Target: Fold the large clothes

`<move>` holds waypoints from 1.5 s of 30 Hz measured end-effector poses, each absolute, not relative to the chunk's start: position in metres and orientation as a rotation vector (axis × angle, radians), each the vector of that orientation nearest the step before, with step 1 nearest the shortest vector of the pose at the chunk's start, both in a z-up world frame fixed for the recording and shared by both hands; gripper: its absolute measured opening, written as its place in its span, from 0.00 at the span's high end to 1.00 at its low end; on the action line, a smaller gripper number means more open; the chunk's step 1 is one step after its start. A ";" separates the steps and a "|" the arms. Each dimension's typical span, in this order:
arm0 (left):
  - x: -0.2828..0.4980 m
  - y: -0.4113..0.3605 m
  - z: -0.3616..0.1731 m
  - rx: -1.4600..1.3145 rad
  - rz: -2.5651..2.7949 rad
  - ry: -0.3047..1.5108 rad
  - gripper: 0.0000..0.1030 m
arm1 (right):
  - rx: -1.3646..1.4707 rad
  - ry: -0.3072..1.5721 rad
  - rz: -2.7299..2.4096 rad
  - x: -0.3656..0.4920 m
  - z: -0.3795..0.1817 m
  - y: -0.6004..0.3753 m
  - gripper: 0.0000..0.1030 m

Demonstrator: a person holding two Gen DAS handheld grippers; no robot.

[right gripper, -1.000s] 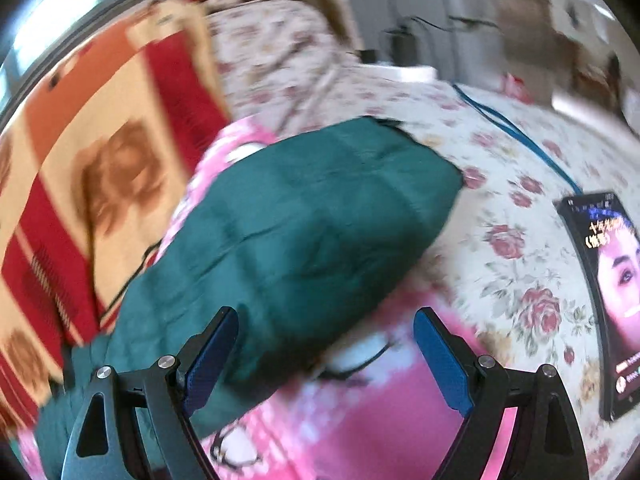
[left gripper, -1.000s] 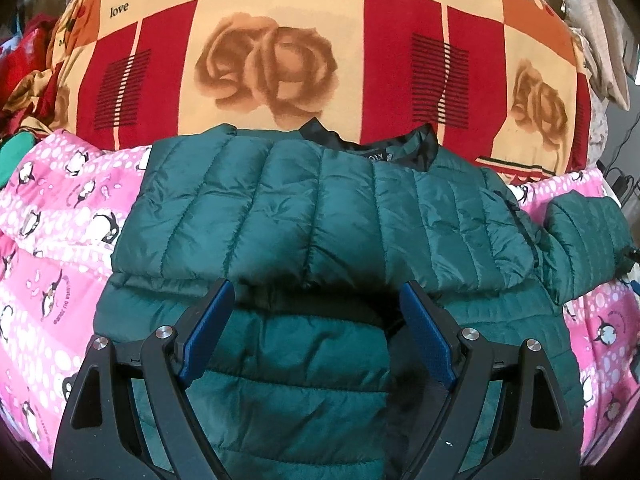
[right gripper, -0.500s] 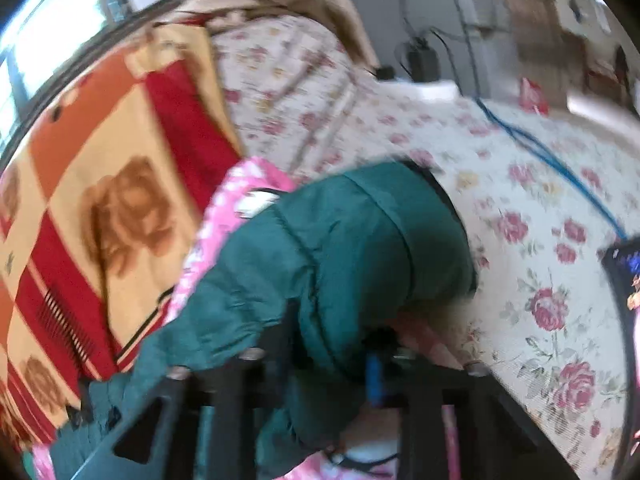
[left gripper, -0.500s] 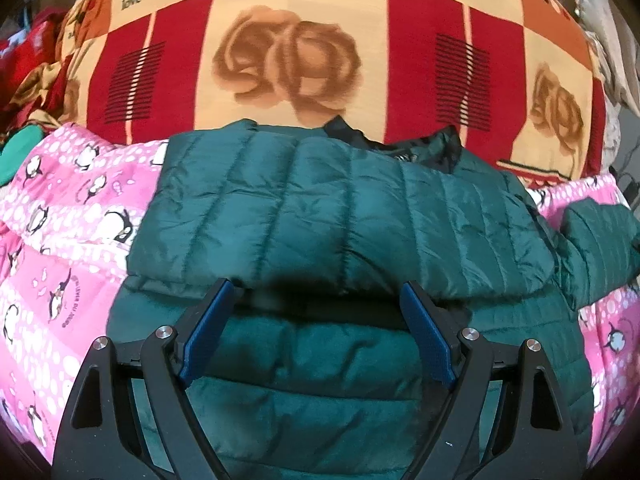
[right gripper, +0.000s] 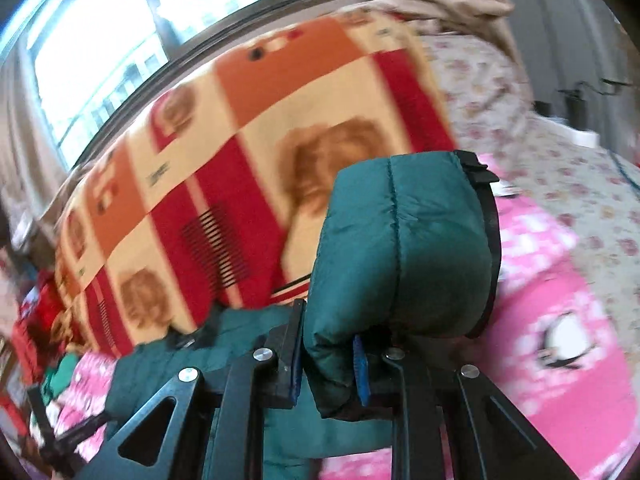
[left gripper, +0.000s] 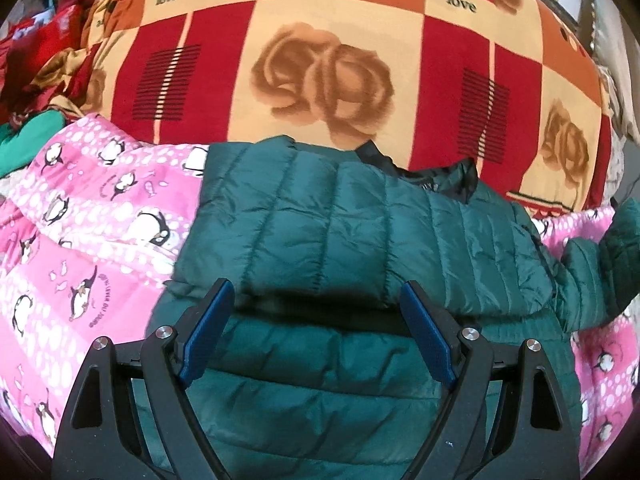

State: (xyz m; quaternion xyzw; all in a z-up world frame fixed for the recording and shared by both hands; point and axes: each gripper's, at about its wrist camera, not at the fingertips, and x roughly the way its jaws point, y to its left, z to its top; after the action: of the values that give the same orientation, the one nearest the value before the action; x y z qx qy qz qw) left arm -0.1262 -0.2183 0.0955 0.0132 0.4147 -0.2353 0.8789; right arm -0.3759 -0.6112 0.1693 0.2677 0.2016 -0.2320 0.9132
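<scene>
A dark green quilted puffer jacket (left gripper: 344,248) lies on a pink penguin-print blanket (left gripper: 80,240), its left sleeve folded across the chest. My left gripper (left gripper: 316,332) is open and empty, hovering just over the jacket's lower body. My right gripper (right gripper: 326,368) is shut on the end of the jacket's right sleeve (right gripper: 400,256), holding its black-trimmed cuff lifted off the bed. That lifted sleeve shows at the right edge of the left wrist view (left gripper: 616,256).
A large red, orange and cream rose-patterned blanket (left gripper: 320,60) is piled behind the jacket. Red and green clothes (left gripper: 36,80) lie at far left. A floral bedsheet (right gripper: 560,140) spreads to the right, with a window (right gripper: 120,40) behind the bed.
My right gripper closed on the right sleeve end and lifted it up and inward. My left gripper stayed open and drifted slightly closer over the jacket.
</scene>
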 end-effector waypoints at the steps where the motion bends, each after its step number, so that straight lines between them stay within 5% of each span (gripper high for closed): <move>1: -0.125 -0.216 0.097 0.023 -0.485 0.861 0.17 | 0.538 0.427 -0.450 -0.365 0.170 -0.599 0.81; 21: -0.091 -0.176 0.083 -0.057 -0.414 0.907 0.18 | 0.447 0.737 -0.090 -0.190 0.093 -0.443 0.81; 23: -0.090 -0.176 0.083 -0.072 -0.428 0.910 0.18 | 0.463 0.774 -0.071 -0.184 0.085 -0.437 0.73; 25: -0.090 -0.175 0.085 -0.085 -0.446 0.908 0.18 | 0.458 0.755 -0.031 -0.189 0.092 -0.432 0.41; 27: -0.091 -0.175 0.088 -0.107 -0.471 0.902 0.17 | 0.436 0.740 -0.020 -0.199 0.103 -0.430 0.33; 45: -0.086 -0.248 0.092 -0.217 -0.612 0.993 0.17 | 0.416 0.584 -0.271 -0.320 0.158 -0.507 0.30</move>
State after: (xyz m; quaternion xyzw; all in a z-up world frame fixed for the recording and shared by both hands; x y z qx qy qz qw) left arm -0.0861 -0.2478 0.0921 -0.1024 0.4678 -0.2883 0.8292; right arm -0.3202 -0.5072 0.1583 0.2028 0.2848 -0.1324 0.9275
